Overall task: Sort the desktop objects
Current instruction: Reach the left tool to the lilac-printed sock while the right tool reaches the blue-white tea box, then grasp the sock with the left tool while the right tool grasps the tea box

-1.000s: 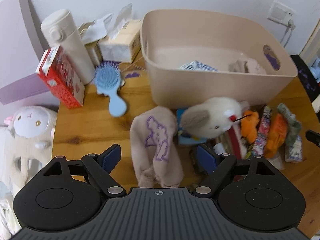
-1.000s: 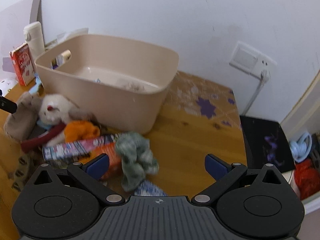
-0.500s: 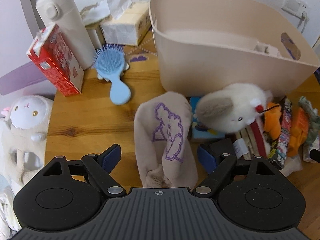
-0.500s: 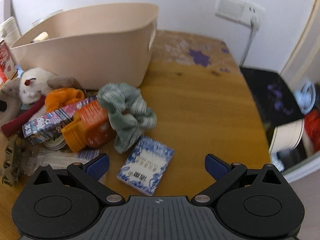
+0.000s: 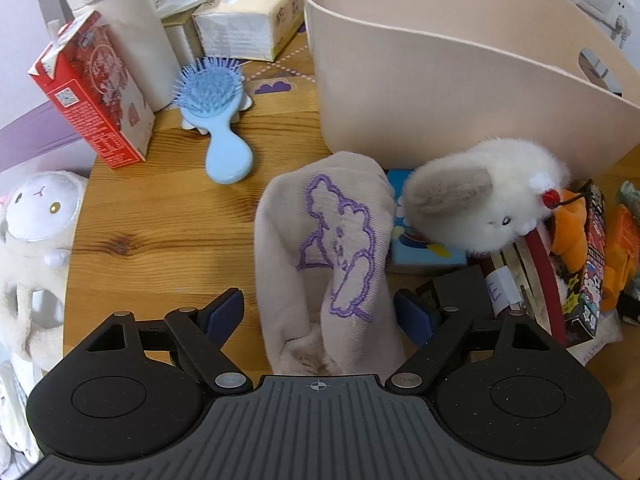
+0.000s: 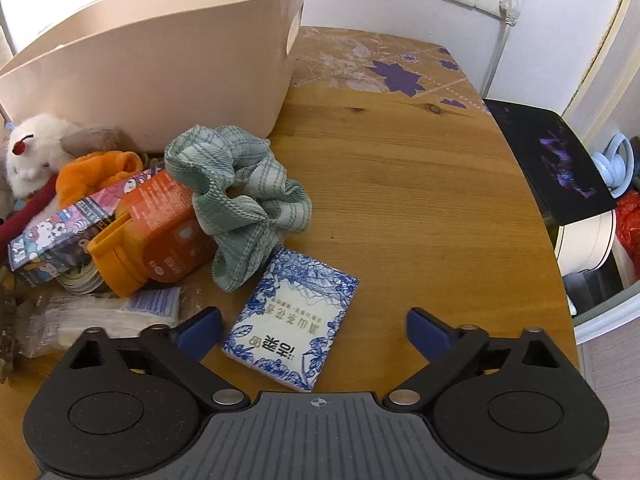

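A beige sock with a purple outline print [image 5: 332,256] lies on the wooden table in front of the beige bin [image 5: 460,80]. My left gripper [image 5: 320,312] is open, its fingers on either side of the sock's near end. A white plush rabbit [image 5: 492,196] lies to the sock's right. In the right wrist view, my right gripper [image 6: 314,330] is open low over a blue-and-white patterned packet [image 6: 292,320]. A green plaid scrunchie [image 6: 240,196] and an orange box [image 6: 156,228] lie just beyond it, beside the bin [image 6: 160,56].
A red carton [image 5: 92,92], white flask [image 5: 120,20], blue hairbrush [image 5: 220,120] and tissue pack [image 5: 248,28] stand at back left. A sheep plush [image 5: 32,232] sits at the left edge. A cartoon-print box [image 6: 60,232] and wrapped packets lie left of the orange box.
Both grippers have come down and forward. The sock now lies between my left fingers, and the blue-and-white packet has come between my right fingers. Both stay open.
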### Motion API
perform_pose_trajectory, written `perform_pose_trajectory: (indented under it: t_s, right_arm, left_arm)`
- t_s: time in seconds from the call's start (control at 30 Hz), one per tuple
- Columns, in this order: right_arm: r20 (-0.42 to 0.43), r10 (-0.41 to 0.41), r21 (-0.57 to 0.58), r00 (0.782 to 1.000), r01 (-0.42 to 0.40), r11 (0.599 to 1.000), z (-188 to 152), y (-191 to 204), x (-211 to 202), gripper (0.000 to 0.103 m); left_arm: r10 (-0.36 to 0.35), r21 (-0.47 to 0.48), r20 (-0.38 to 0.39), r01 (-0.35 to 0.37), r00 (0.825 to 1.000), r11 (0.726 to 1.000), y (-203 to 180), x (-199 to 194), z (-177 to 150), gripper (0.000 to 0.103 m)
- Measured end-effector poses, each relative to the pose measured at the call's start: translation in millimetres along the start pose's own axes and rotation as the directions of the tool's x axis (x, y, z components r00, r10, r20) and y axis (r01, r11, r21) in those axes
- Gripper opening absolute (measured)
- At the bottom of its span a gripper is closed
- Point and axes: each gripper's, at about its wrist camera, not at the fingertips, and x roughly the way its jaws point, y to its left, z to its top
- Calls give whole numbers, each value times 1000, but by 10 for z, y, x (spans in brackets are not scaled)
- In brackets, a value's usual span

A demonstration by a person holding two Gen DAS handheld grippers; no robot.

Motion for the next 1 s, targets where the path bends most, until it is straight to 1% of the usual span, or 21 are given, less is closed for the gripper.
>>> perform_pose_trajectory:
  t_s: [0.03, 0.1, 0.17, 0.2, 0.3, 0.33, 0.43, 0.47, 0.5, 0.57, 0.6, 0.77, 0.9, 1.0]
  right_arm:
    - [2, -4, 2, 1000, 4, 1000, 3, -6, 4, 94]
    - [9, -1, 11, 1000, 1, 1000, 2, -15, 2, 91]
    - [15, 10, 12, 1000, -10, 1000, -10, -6, -19, 85]
    - [17, 16, 12, 1000, -16, 1000, -9, -5, -26, 80]
    - [21, 37, 23, 999, -37, 999, -11, -7, -46, 72]
    - [21, 40, 29, 999, -40, 999, -7, -15, -46, 71]
    - [28, 35, 43, 999, -37, 998, -20, -30, -63, 63]
    - [29, 33, 48, 999, -35, 998, -23, -39, -67, 60]
    - [32, 32, 54, 999, -34, 998, -29, -52, -77, 54]
    - [34, 28, 64, 999, -30, 998, -36, -71, -87, 46]
    - [33, 30, 68, 999, -32, 997, -42, -80, -91, 44]
    - [36, 20, 59, 999, -22, 998, -101, -78, -135, 43]
    - [48, 19, 60, 999, -22, 998, -161, -81, -210, 43]
    - [65, 23, 59, 998, -27, 998, -185, -86, -296, 43]
  left_arm:
    - [-2, 3, 1, 2, 1000, 1000, -8, 4, -2, 74]
    - [-18, 10, -12, 18, 1000, 1000, -19, 25, -1, 59]
    - [-17, 16, -10, 17, 1000, 1000, -28, 31, -12, 54]
    - [-13, 22, -4, 13, 1000, 1000, -29, 28, -18, 51]
    - [-18, 22, 3, 18, 1000, 1000, -9, 18, -30, 45]
    - [-21, 21, 4, 21, 1000, 1000, 2, 13, -35, 44]
    - [-24, 21, 9, 23, 1000, 1000, 26, -6, -54, 39]
    - [-24, 20, 10, 24, 1000, 999, 33, -14, -66, 38]
    - [-25, 20, 11, 25, 1000, 999, 39, -21, -76, 36]
    - [-25, 20, 13, 24, 1000, 1000, 47, -33, -95, 33]
    - [-25, 21, 15, 25, 1000, 999, 48, -45, -107, 30]
    - [-37, 21, 21, 36, 999, 999, 70, -109, -163, 25]
    - [-39, 22, 22, 38, 999, 999, 90, -175, -191, 24]
    - [-59, 18, 32, 58, 998, 998, 103, -237, -233, 24]
